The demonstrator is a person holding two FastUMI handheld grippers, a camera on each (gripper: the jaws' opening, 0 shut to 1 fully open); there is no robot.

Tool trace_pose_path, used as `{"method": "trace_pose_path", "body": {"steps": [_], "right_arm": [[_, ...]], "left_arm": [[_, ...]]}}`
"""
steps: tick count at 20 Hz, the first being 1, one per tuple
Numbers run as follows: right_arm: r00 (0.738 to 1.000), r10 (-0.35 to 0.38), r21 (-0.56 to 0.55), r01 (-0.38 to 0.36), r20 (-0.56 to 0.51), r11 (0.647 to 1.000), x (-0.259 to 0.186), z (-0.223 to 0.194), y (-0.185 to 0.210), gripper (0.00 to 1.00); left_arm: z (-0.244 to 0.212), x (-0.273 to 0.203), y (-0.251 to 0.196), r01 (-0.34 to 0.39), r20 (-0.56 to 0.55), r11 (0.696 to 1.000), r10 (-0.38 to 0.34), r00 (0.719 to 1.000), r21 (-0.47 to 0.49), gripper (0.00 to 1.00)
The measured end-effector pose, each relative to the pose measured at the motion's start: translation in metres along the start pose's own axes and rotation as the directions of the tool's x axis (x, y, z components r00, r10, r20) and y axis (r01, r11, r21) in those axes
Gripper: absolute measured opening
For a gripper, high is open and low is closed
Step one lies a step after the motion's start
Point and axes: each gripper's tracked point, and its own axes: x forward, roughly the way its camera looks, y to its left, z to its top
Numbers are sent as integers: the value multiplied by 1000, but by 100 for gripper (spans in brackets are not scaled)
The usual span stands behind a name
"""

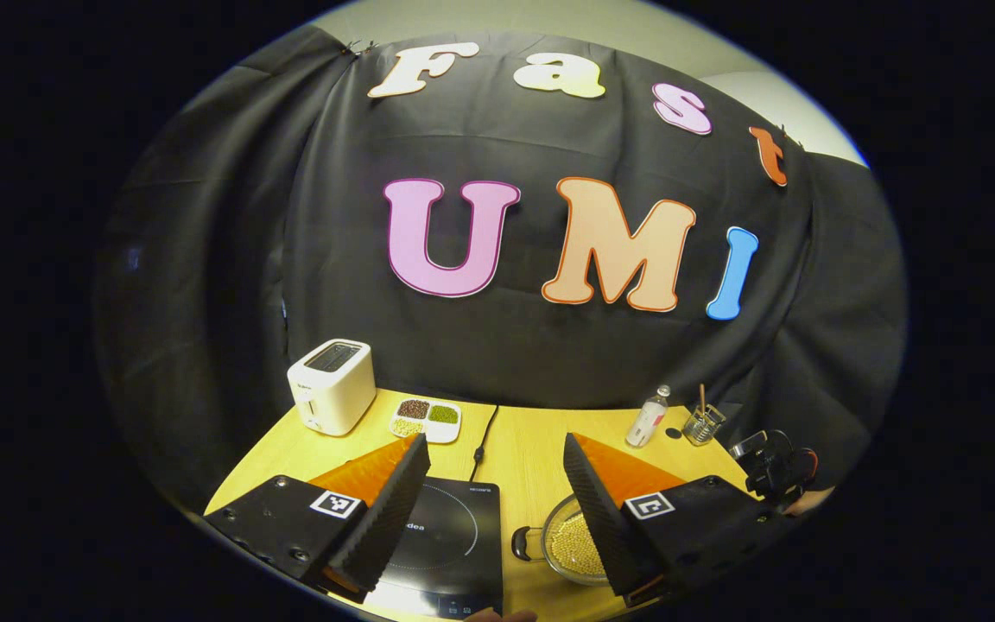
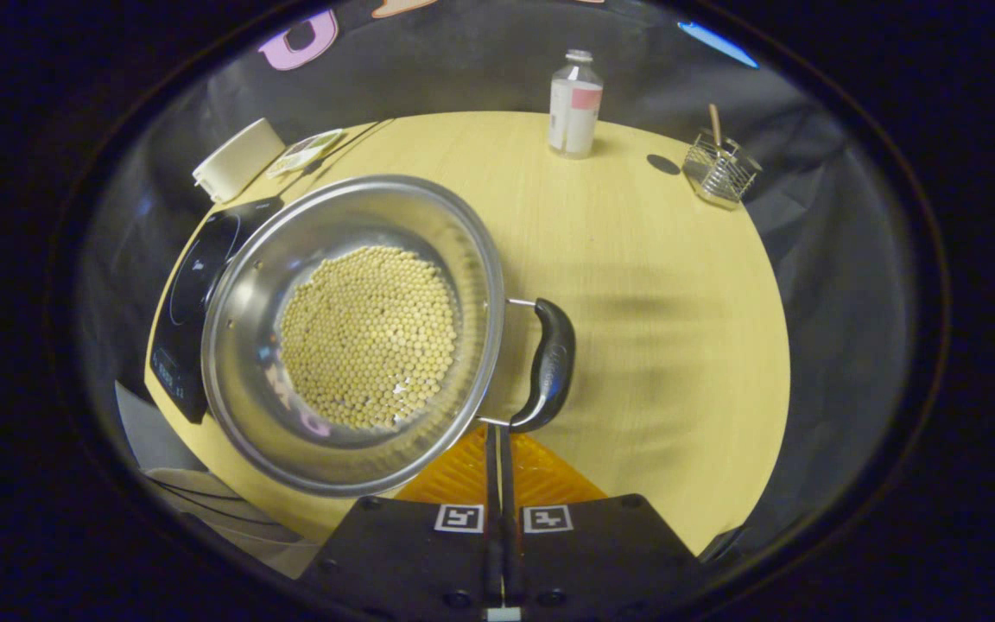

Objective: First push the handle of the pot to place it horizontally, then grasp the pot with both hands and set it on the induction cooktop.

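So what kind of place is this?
Probably a mock kitchen counter in a booth: a black induction cooktop, a white toaster and a steel pot of beans on a wooden table.

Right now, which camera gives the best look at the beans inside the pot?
The right gripper view: it looks down into the pot, showing the beans whole. The left gripper view catches a sliver of beans behind a finger.
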Motion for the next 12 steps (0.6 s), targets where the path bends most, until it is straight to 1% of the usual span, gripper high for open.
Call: {"method": "trace_pose_path", "body": {"steps": [4,7,8,9,10,11,12], "right_arm": [[1000,-7,25,7,18,1000,3,7,-4,2],[999,-21,14,21,46,1000,-5,8,-4,3],[997,-39,8,39,64,999,-9,9,-7,0],[993,-64,3,64,96,998,-15,14,-12,3],[989,-76,4,76,128,997,-22,18,-13,4],[985,-72,12,70,157,997,-27,23,-13,0],[980,-81,23,78,182,997,-31,28,-16,4]], "left_arm": [[-8,-1,-2,-9,-22,1000,9,1000,10,95],[-30,1,-9,1,-72,1000,-1,997,-5,95],[-39,2,-12,6,-93,1000,-8,996,-17,96],[-49,3,-16,13,-116,999,-17,993,-31,95],[-58,4,-21,25,-139,999,-30,990,-42,95],[-69,6,-25,34,-168,998,-41,985,-48,95],[-78,9,-29,40,-192,998,-48,980,-47,96]]}}
